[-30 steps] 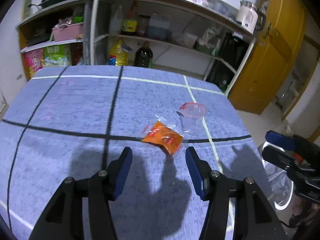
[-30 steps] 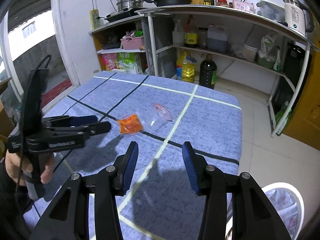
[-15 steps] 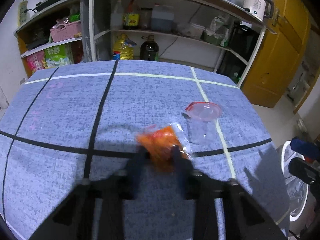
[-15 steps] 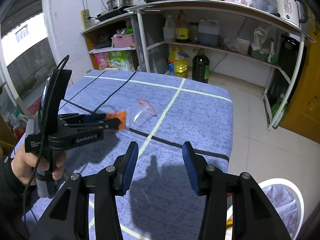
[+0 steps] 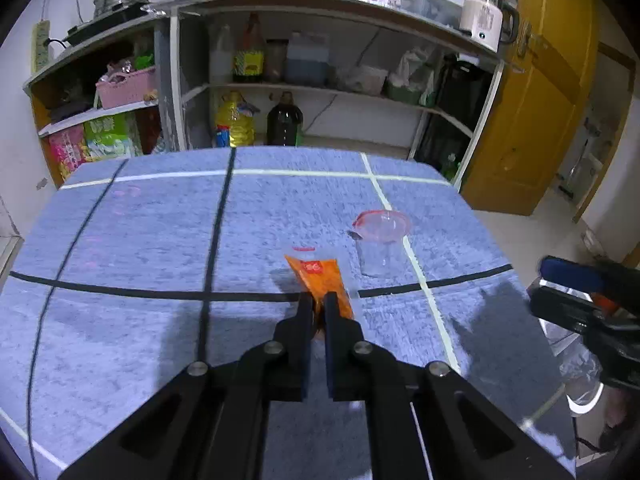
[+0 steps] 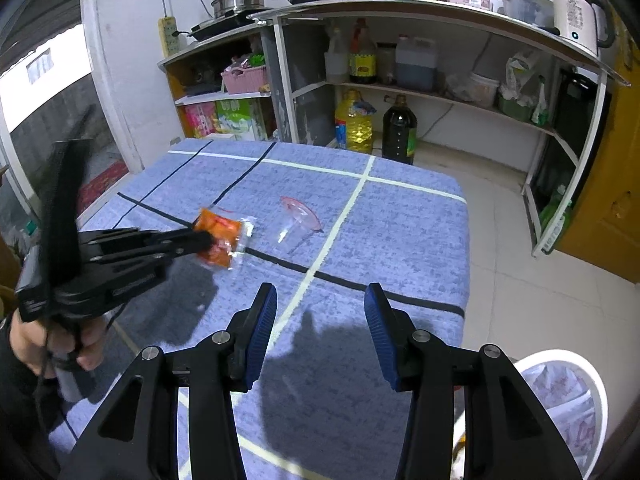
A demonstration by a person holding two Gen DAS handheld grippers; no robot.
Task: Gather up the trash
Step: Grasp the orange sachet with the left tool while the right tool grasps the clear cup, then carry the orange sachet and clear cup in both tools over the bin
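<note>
Left wrist view shows our left gripper [image 5: 317, 304] with its 2 jaws closing, nearly together, and the near end of the orange snack packet [image 5: 322, 280] pinched between them. From the right wrist view we see that same packet [image 6: 218, 236] at the tips of the left gripper [image 6: 202, 240], its clear plastic edge sticking out toward the cup, and it looks lifted just off the cloth, with a shadow under it. Our left hand [image 6: 48, 344] grips the handle at the lower left of that view. The clear plastic cup [image 5: 380, 244] with a pink rim lies tipped on its side on the blue tablecloth [image 5: 140, 240], just beside the packet and touching the pale tape line. Our right gripper [image 6: 320, 328] hangs above the near edge of the table with its 2 blue pads [image 6: 262, 332] standing wide apart and nothing between them. To the lower right of it, off the table, we see the white rim of a bin [image 6: 592, 384] lined with a clear bag. Behind the table stand shelves [image 6: 400, 88] with bottles and pots.
</note>
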